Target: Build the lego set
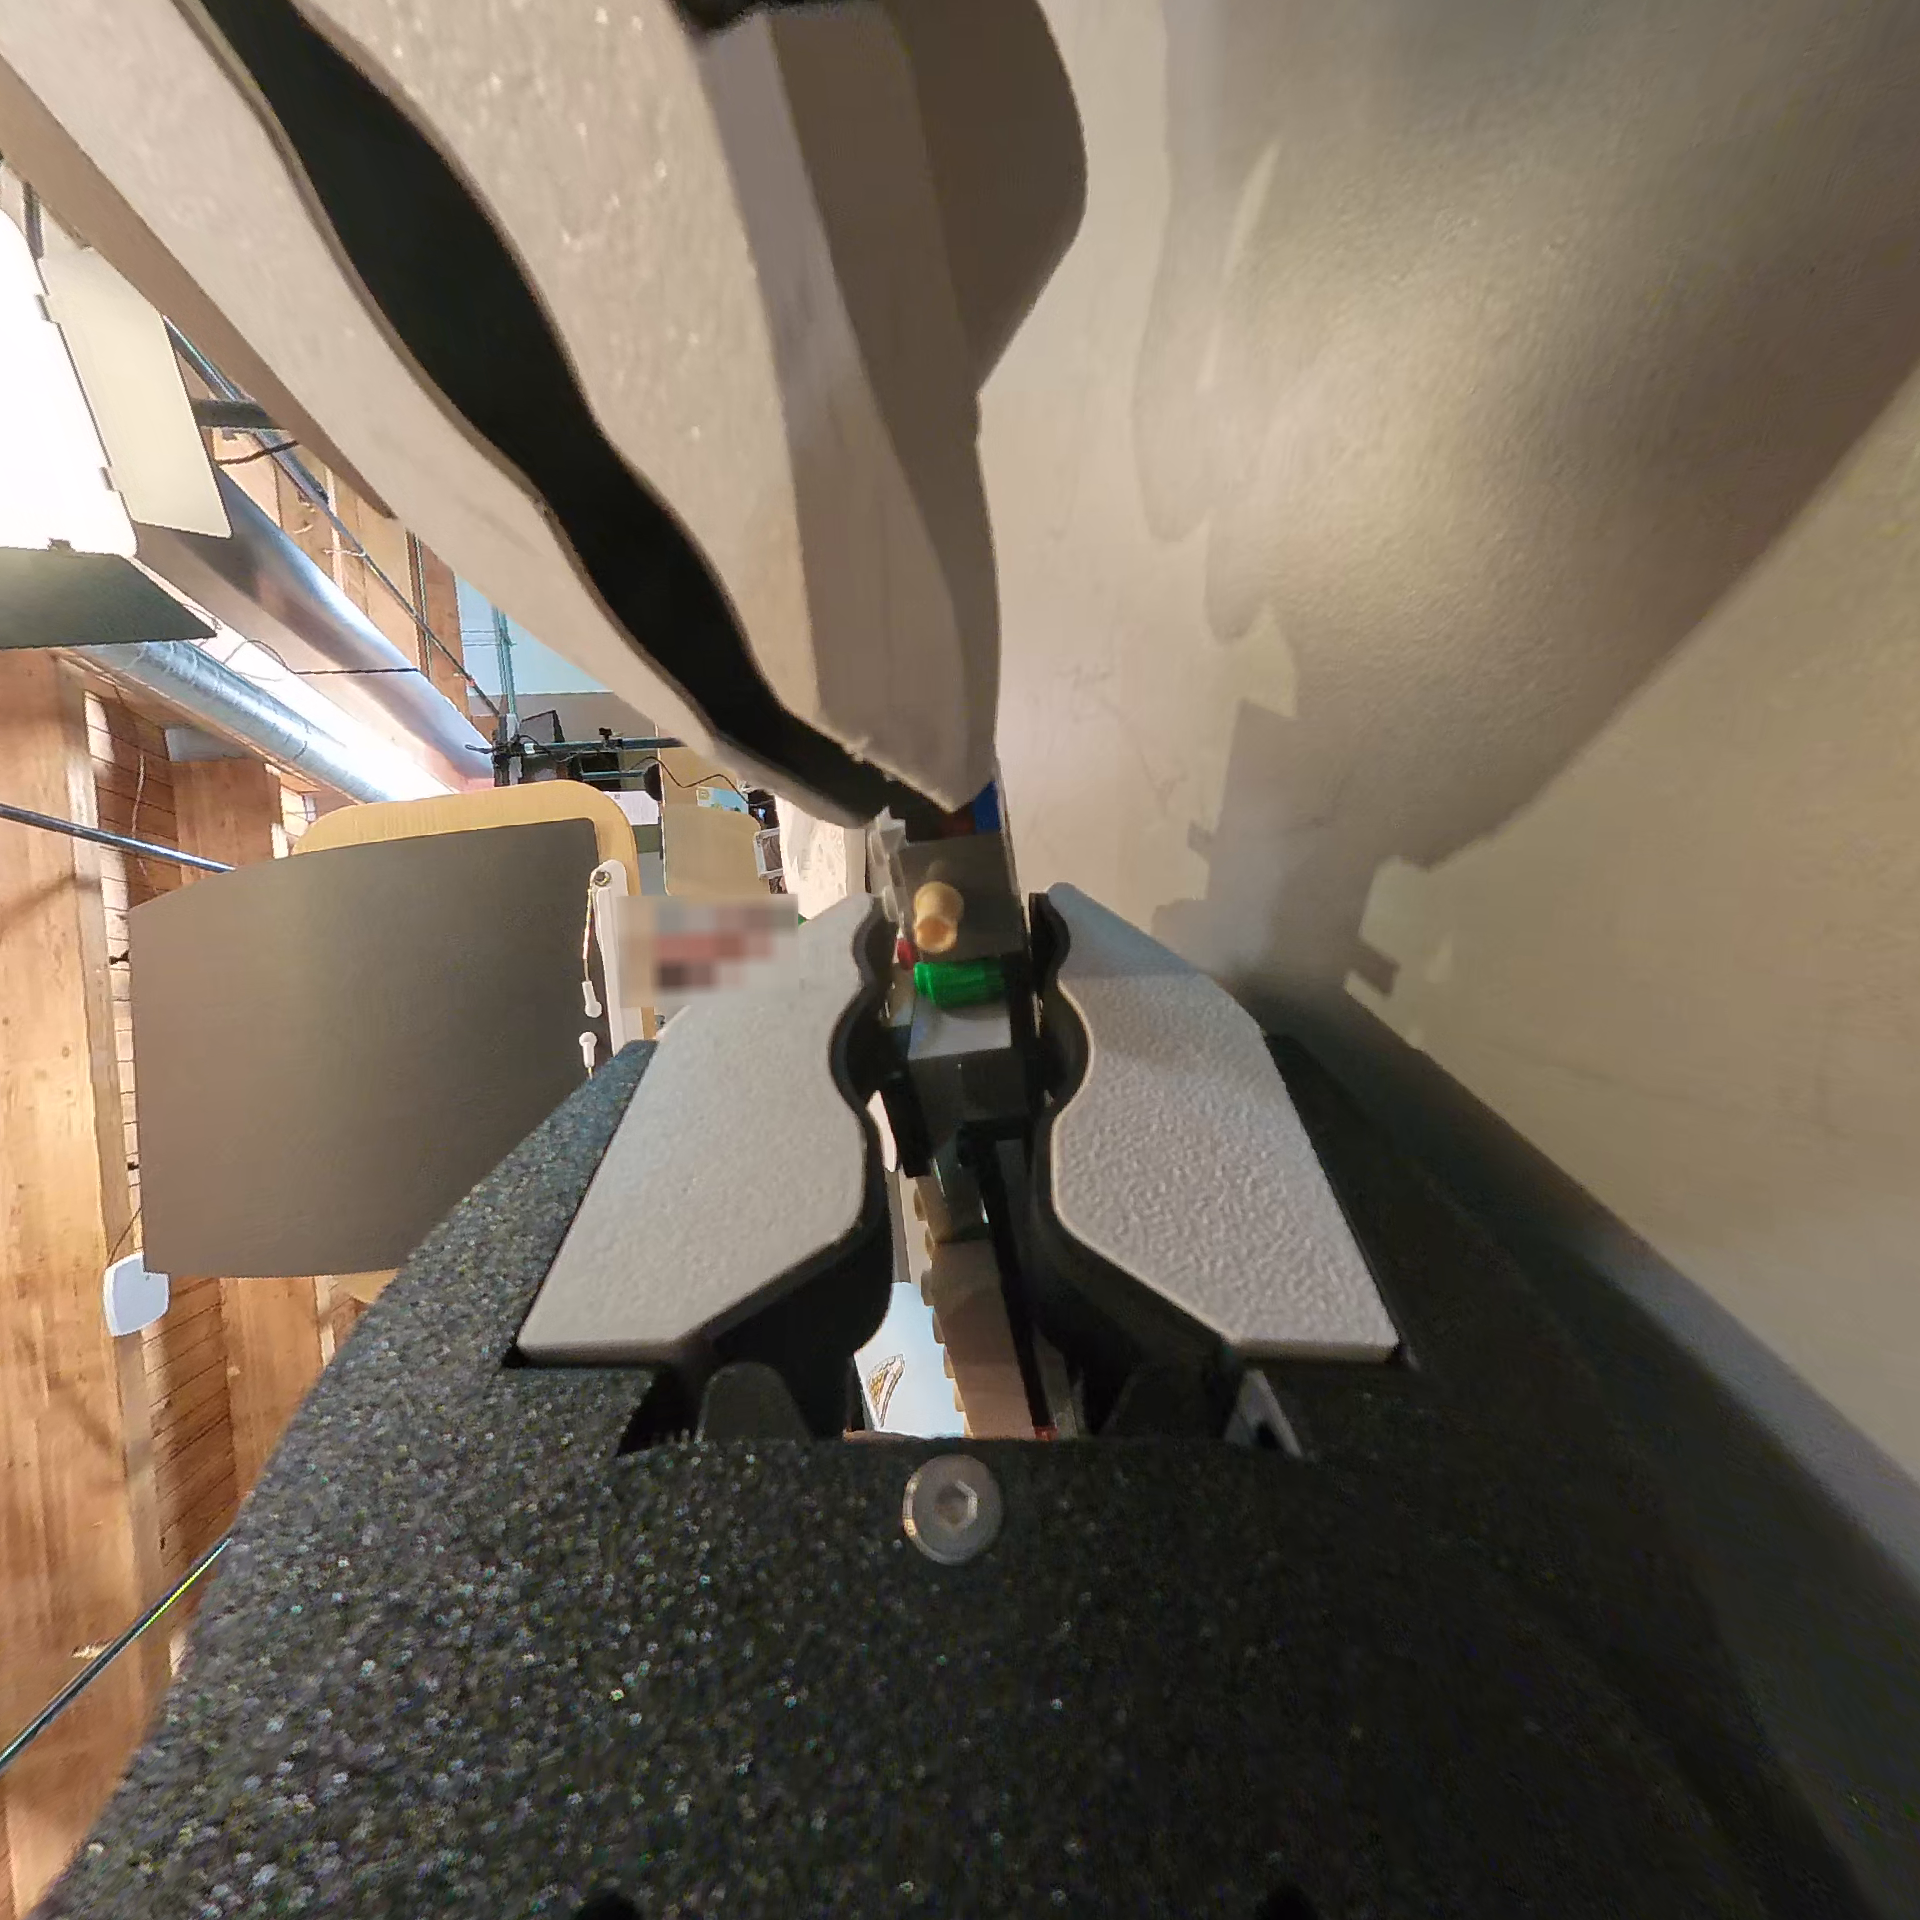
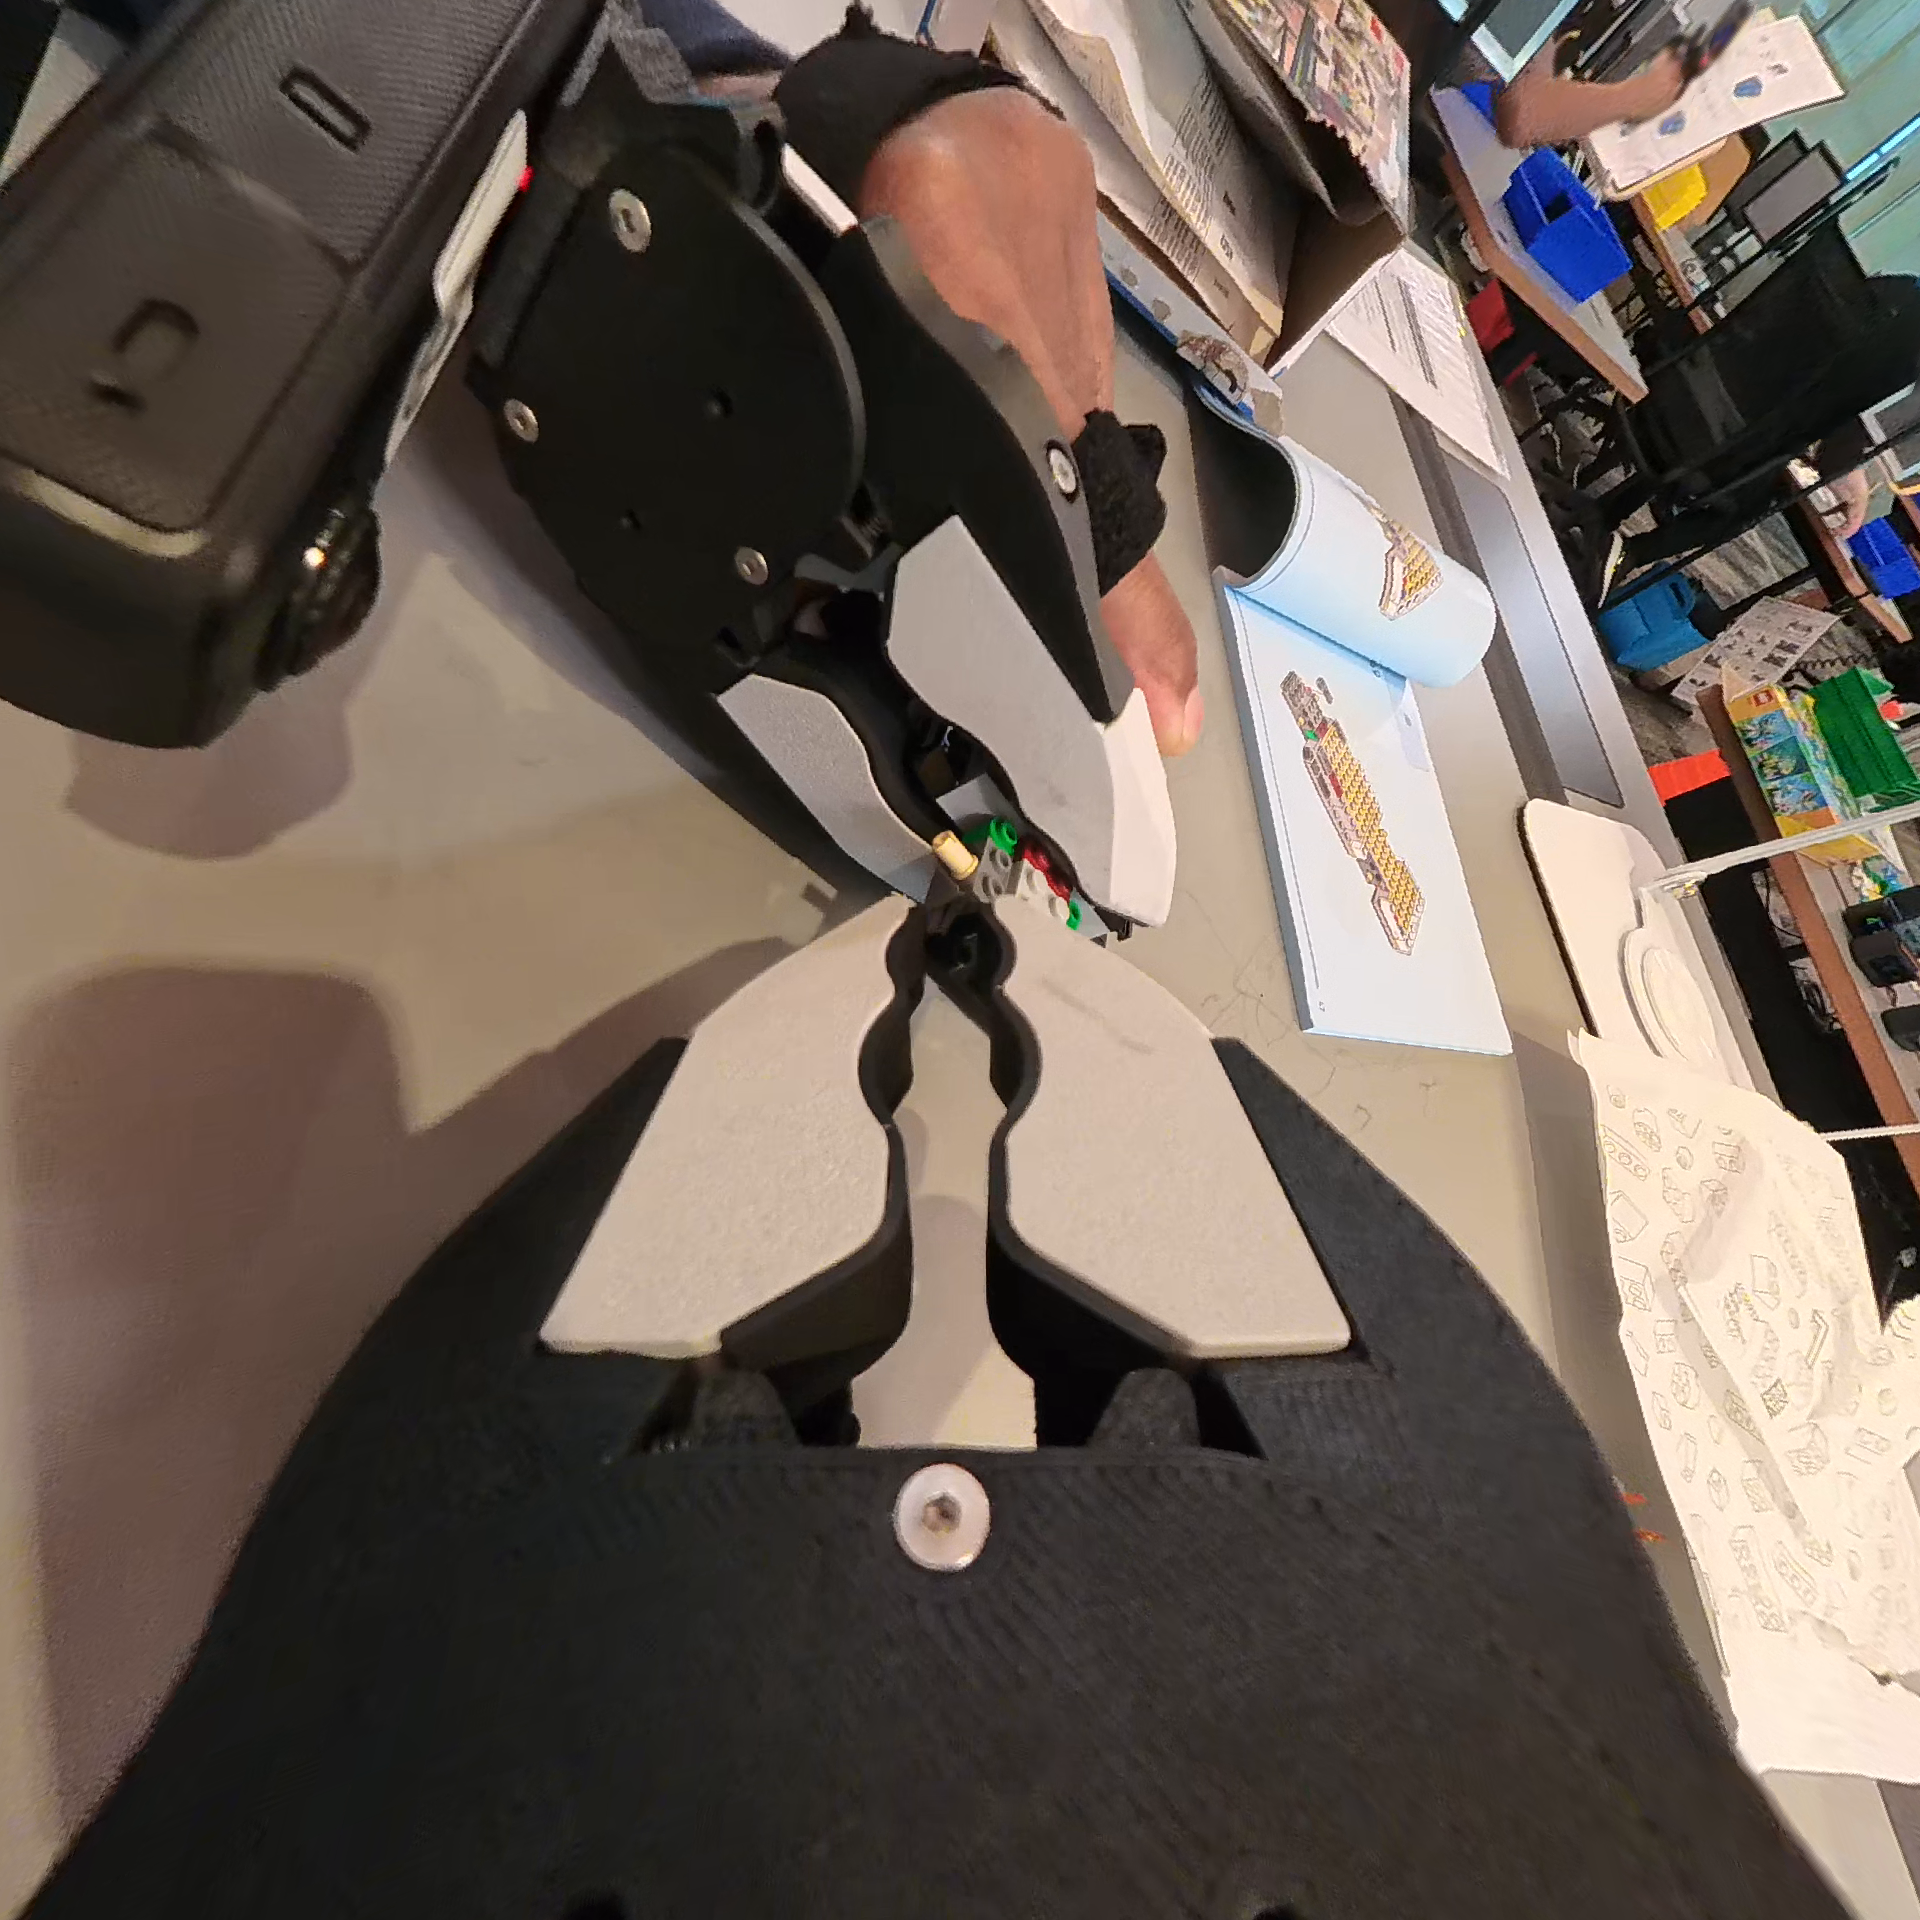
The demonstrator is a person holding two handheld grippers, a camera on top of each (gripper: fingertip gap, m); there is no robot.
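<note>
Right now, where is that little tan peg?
The tan peg sticks out of the grey brick model clamped in the left claw, just above the right claw tips, over the table.

— Item one, the brick assembly (image 2: pixel 1013 868)?
— Grey body, one tan peg (image 2: pixel 954 850), green studs, dark red bits; a blue corner shows in the left wrist view.
— The left gripper (image 1: pixel 961 987) and right gripper (image 2: pixel 961 951)?
— Speckled black housings, pale grey finger plates, black pads.
— The tabletop (image 2: pixel 416 987)?
— Beige-grey. Toward its far edge, a light blue booklet (image 2: pixel 1382 842) printed with a yellow-and-tan model; near its right edge, white paper (image 2: pixel 1745 1351) patterned with outlined bricks.
— The bins (image 2: pixel 1558 223)?
— Blue.
</note>
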